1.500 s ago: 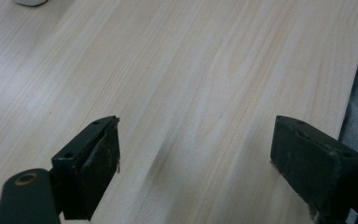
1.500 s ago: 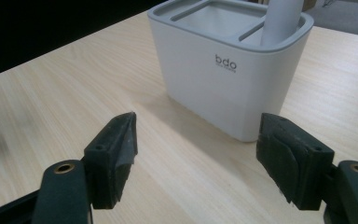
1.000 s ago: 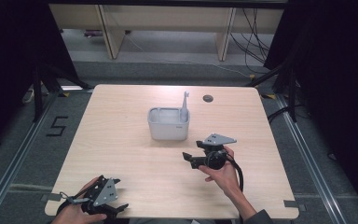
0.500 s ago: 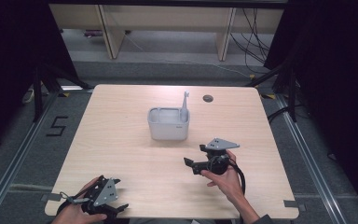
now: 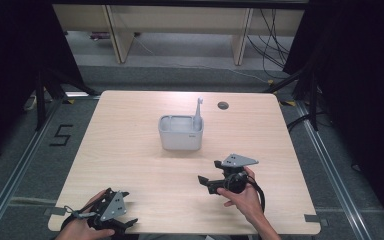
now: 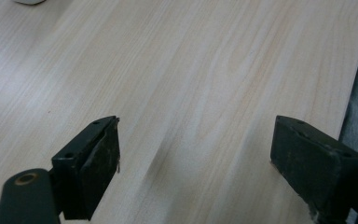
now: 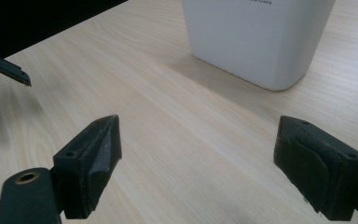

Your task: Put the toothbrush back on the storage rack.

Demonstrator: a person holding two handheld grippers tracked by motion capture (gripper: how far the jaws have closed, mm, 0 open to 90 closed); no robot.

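Two grippers sit low in the high view, and you hold one in each hand. At the lower left of the frame, your left gripper (image 5: 125, 222) rests at the near edge of the table (image 5: 130, 135); in the left gripper view its jaws stand wide apart with nothing but bare wood grain between them. Up from there, near the middle of the frame, stands the grey container (image 5: 181, 132), upright on the tabletop, with a grey brush-like tool (image 5: 198, 107) standing in its right-hand corner and poking above the rim. To the right and lower, your right gripper (image 5: 206, 181) is just above the wood, its jaws pointing toward the left of the frame, well apart from the container. Its jaws have just been opening and now gape wide, nothing between them; in the right gripper view the container's pale wall (image 7: 261, 37) fills the upper right.
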